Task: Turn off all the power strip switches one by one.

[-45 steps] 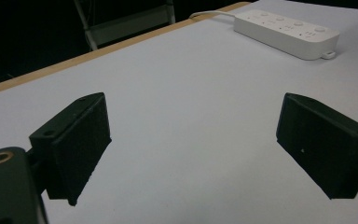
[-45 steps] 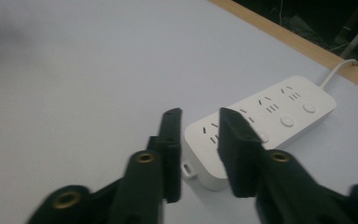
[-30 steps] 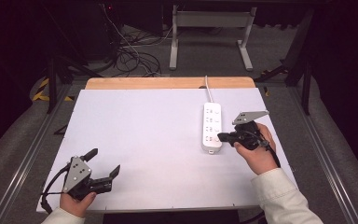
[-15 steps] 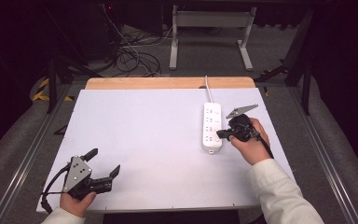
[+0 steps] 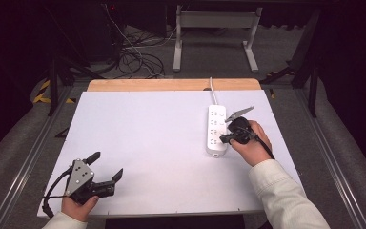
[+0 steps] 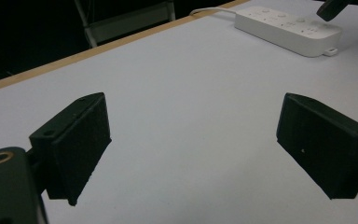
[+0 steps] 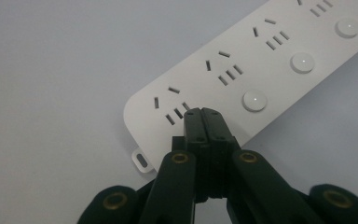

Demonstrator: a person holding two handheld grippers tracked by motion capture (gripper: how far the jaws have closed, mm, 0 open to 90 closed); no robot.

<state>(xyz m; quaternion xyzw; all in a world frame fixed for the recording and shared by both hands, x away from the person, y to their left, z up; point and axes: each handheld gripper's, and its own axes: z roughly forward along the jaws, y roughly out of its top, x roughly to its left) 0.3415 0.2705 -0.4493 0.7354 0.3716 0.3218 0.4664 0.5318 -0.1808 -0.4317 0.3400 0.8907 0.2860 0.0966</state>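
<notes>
Our right gripper [image 7: 203,112] has moved in over the near end of the power strip [image 5: 217,129] at the worktop's [image 5: 147,143] right, fingers closed empty, maybe to press a button; left gripper [image 5: 106,168] stays wide

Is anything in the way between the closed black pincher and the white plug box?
Nothing visible is. The right gripper, its jaws shut together, hangs right over the near end of the power strip, beside its end switch button. Whether the tips touch it, I cannot tell.

Left gripper [image 5: 106,168] low at the near left, jaws wide apart; right gripper [image 5: 225,139] with jaws pressed together.
</notes>
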